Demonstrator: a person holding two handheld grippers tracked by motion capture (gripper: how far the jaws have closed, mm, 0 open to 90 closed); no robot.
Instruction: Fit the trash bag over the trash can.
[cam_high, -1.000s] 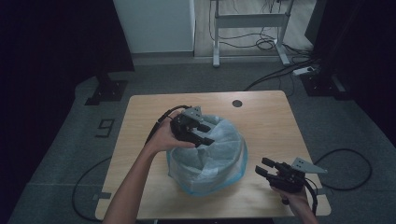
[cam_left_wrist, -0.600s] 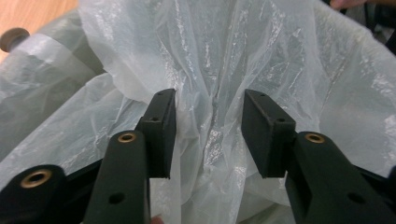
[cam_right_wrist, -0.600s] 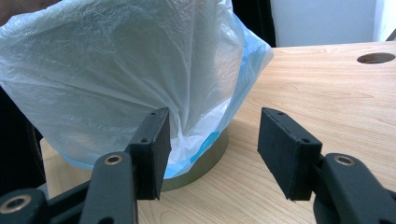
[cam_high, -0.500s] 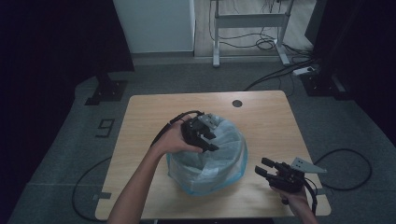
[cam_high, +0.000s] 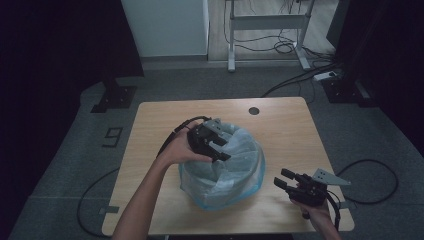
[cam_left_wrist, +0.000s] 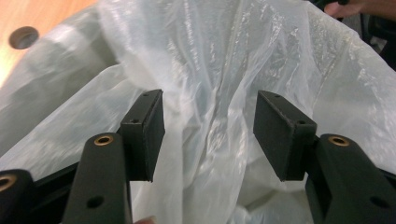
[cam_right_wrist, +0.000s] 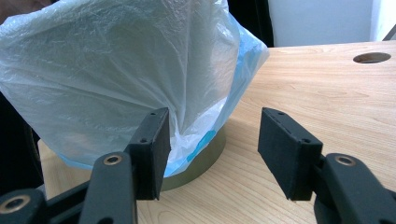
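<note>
With the bag (cam_high: 235, 167) draped over the bin (cam_right_wrist: 205, 156) mid-tabletop (cam_high: 280, 125), left tongs (cam_high: 220, 147) having just widened, empty, inside its mouth and right tongs (cam_high: 281, 180) wide beside it, closing on loose film could tear the bag or drag it off the bin.

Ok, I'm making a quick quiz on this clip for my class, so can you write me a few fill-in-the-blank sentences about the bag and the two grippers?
1. The plastic bag lines a round bin that stands on a ____ table.
2. The left gripper hovers over the bag's ____.
3. The right gripper lies to the bag's ____ in the high view.
4. Both grippers' jaws stand ____.

Missing words: wooden; mouth; right; open
</note>
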